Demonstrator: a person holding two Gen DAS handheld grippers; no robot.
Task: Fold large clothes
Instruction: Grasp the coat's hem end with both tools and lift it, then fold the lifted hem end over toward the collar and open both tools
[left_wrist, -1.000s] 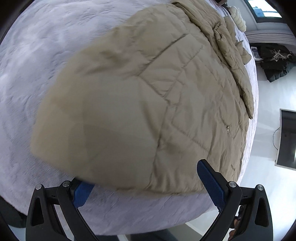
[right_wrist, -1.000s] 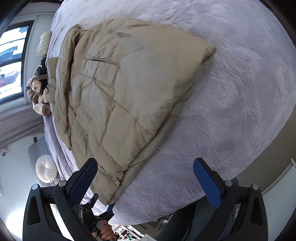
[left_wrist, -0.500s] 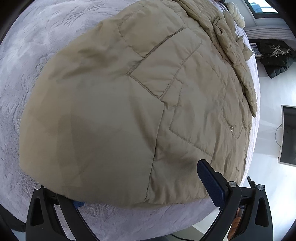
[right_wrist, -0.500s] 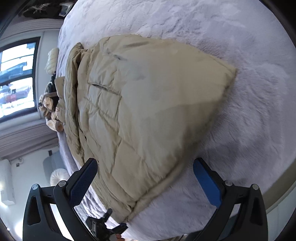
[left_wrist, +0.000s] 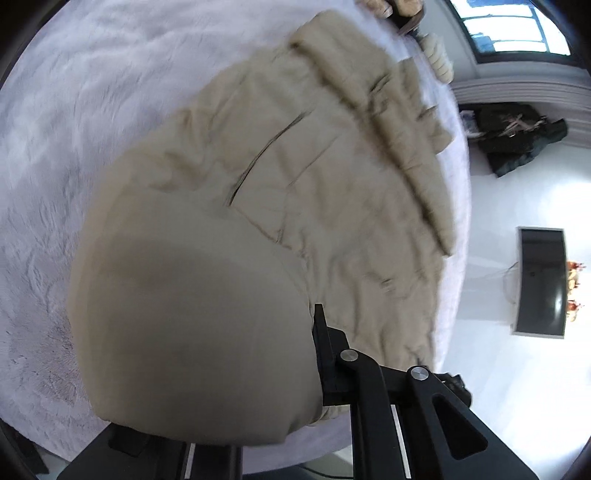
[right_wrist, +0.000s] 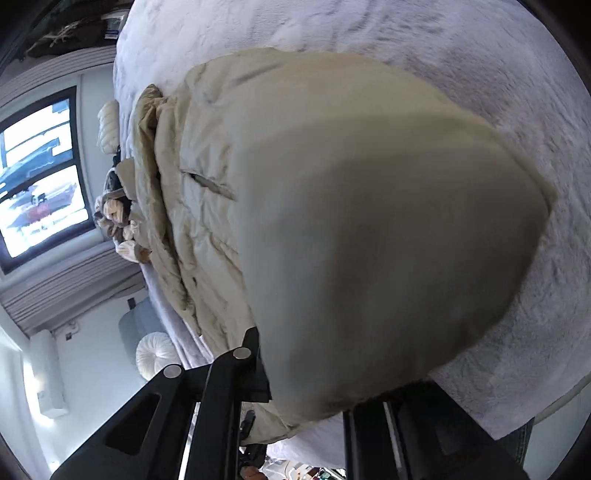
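Gripping the near hem, the left tool (left_wrist: 236, 406) and right tool (right_wrist: 314, 384) each pinch the beige puffer coat (left_wrist: 314, 192) spread on the bed (left_wrist: 74, 110). Soft, bulky and probably slippery, it wants deep hem corner grips.

A big soft fluffy white bed cover (left_wrist: 92, 110) fills most of the view. A flat black screen (left_wrist: 541, 282) hangs on the white wall. A round white cushion (right_wrist: 155, 354) sits near a bright window (right_wrist: 40, 177).
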